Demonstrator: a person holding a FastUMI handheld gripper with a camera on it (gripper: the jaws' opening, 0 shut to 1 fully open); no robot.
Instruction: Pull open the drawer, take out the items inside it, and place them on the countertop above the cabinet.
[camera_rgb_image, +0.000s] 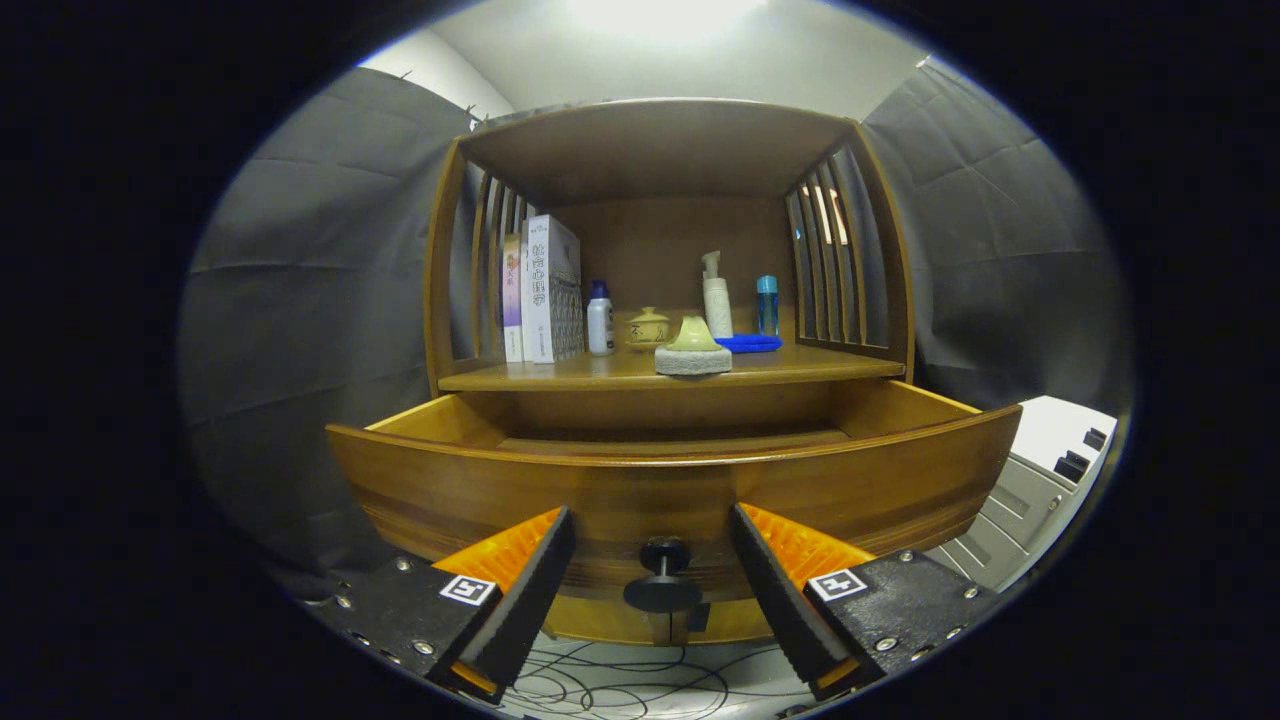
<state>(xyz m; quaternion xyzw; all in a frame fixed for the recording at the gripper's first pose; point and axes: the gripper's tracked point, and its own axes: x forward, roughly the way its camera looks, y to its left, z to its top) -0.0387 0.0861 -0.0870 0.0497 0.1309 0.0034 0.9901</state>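
The wooden drawer (670, 480) stands pulled out of the cabinet toward me, and its inside is hidden behind its front panel. Its black knob (663, 575) sits between my two fingers without touching either. My gripper (652, 575) is open, with one orange-and-black finger (520, 580) on either side of the knob. Above the drawer lies the countertop (560, 378), carrying a green and grey sponge-like item (693, 350) at its front edge.
On the countertop stand books (540, 290), a white bottle (599, 320), a small yellow pot (648, 328), a pump bottle (716, 298), a blue cloth (750, 343) and a blue bottle (767, 305). Slatted sides enclose the shelf. A grey unit (1040, 490) stands at right; cables (640, 685) lie on the floor.
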